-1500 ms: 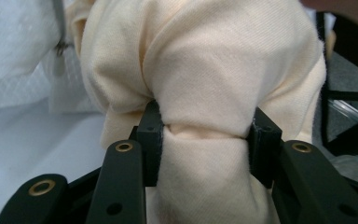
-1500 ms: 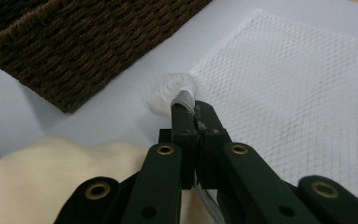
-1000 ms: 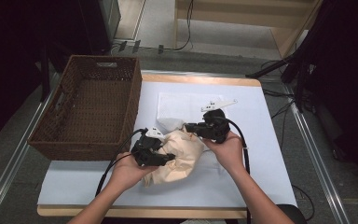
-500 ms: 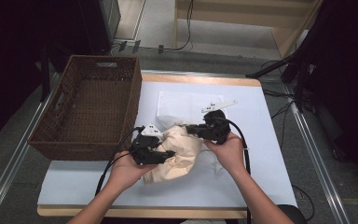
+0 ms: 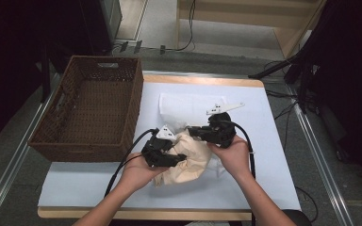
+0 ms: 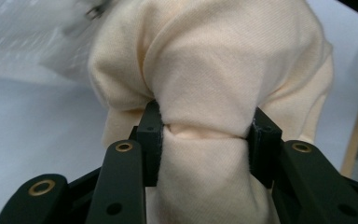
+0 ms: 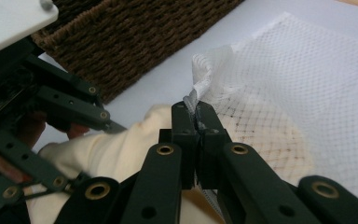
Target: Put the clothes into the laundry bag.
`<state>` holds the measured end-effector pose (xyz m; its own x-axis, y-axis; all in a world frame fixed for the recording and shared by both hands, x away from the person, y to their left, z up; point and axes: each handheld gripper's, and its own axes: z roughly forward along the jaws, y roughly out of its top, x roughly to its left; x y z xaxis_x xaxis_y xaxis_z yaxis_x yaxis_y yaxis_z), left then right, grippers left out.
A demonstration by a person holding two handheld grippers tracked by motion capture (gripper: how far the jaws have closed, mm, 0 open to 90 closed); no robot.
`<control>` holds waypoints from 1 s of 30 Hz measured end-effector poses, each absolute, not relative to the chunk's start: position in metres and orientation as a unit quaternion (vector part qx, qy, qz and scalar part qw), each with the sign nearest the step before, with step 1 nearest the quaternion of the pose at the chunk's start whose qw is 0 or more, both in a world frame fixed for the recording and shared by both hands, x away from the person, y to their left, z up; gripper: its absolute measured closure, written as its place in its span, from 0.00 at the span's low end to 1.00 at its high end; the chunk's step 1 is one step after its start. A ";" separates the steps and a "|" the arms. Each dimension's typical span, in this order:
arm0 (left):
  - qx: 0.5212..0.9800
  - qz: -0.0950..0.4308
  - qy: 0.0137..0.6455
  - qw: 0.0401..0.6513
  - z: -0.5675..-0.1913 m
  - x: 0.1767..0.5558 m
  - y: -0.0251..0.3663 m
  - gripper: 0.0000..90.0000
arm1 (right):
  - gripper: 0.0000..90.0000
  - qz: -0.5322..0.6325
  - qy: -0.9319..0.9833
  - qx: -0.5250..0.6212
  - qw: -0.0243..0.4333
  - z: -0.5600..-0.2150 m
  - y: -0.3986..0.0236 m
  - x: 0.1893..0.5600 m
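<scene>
You have no readable writing, brand or label in front of you on any of the things. Your wicker basket (image 5: 94, 110) sits at the left of the worktop (image 5: 273, 160), dark brown and woven, and what can be seen of its inside is bare weave. The white mesh bag (image 7: 303, 93) lies flat on the white sheet near the middle of the worktop, and the cream cloth shows through the netting at its near end, so part of the cloth is already inside it. The cream cloth (image 6: 214, 84) itself is a soft, matte, fine-weave bundle, bunched and folded, lying just in front of the mesh bag between your two hands and close to the basket's right side. Your left gripper (image 5: 162, 150) has its jaws part-way closed on a thick fold of that cloth, the pads pressing into it on both sides so the fabric bulges above and below them. Your right gripper (image 7: 196, 128) has its jaws pressed together on the rim of the mesh bag, pinching the netting and lifting its edge into a small peak just above the cloth.
</scene>
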<state>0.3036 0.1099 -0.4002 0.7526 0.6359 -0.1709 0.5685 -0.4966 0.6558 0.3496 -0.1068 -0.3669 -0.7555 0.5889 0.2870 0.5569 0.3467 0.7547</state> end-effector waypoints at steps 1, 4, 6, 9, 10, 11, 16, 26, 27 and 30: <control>0.863 0.050 0.353 0.358 -0.401 0.305 0.112 0.65 | 0.98 0.452 0.820 0.351 0.017 -0.367 -0.109 0.350; 0.862 0.060 0.362 0.351 -0.403 0.310 0.118 0.65 | 0.98 0.446 0.820 0.357 0.015 -0.369 -0.113 0.351; 0.859 0.064 0.369 0.348 -0.404 0.312 0.120 0.65 | 0.98 0.445 0.820 0.359 0.015 -0.369 -0.114 0.351; 0.858 0.077 0.380 0.336 -0.407 0.316 0.123 0.65 | 0.98 0.443 0.819 0.364 0.010 -0.368 -0.118 0.351; 0.858 0.077 0.380 0.336 -0.407 0.316 0.123 0.65 | 0.98 0.443 0.819 0.364 0.010 -0.368 -0.118 0.351; 0.855 0.075 0.387 0.337 -0.408 0.317 0.124 0.65 | 0.98 0.442 0.820 0.363 0.008 -0.367 -0.117 0.350; 0.854 0.073 0.387 0.339 -0.404 0.316 0.116 0.65 | 0.98 0.441 0.822 0.361 0.002 -0.368 -0.109 0.348; 0.879 0.079 0.316 0.348 -0.404 0.305 0.089 0.65 | 0.98 0.458 0.810 0.366 0.001 -0.365 -0.107 0.346; 0.882 0.079 0.306 0.349 -0.403 0.303 0.087 0.65 | 0.98 0.459 0.810 0.365 0.002 -0.365 -0.107 0.346; 0.884 0.080 0.301 0.348 -0.402 0.301 0.084 0.65 | 0.98 0.458 0.811 0.364 0.000 -0.365 -0.106 0.345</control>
